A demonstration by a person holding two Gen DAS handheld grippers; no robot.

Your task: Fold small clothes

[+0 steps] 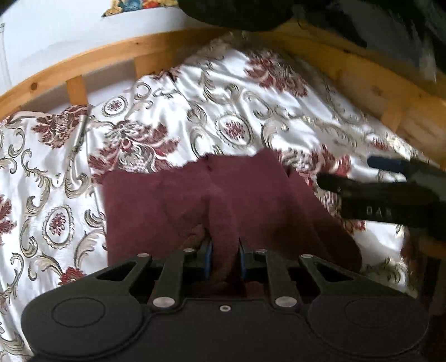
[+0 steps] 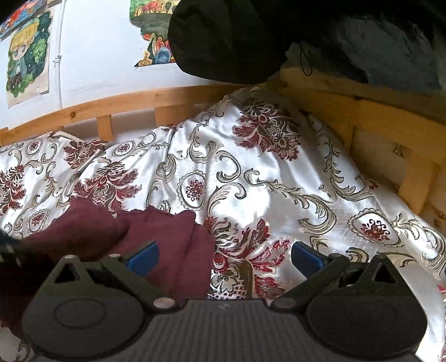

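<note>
Now a fold is being carried.
Maroon garment [image 1: 172, 206] is being pinched by left gripper [image 1: 225, 254]; right gripper [image 2: 224, 257], gaping empty, is being held just beside its free edge.

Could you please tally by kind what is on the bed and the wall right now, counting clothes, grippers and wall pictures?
Maroon garment: 1
Grippers: 2, the left gripper and the right gripper
Wall pictures: 3, at and
Total: 6
</note>
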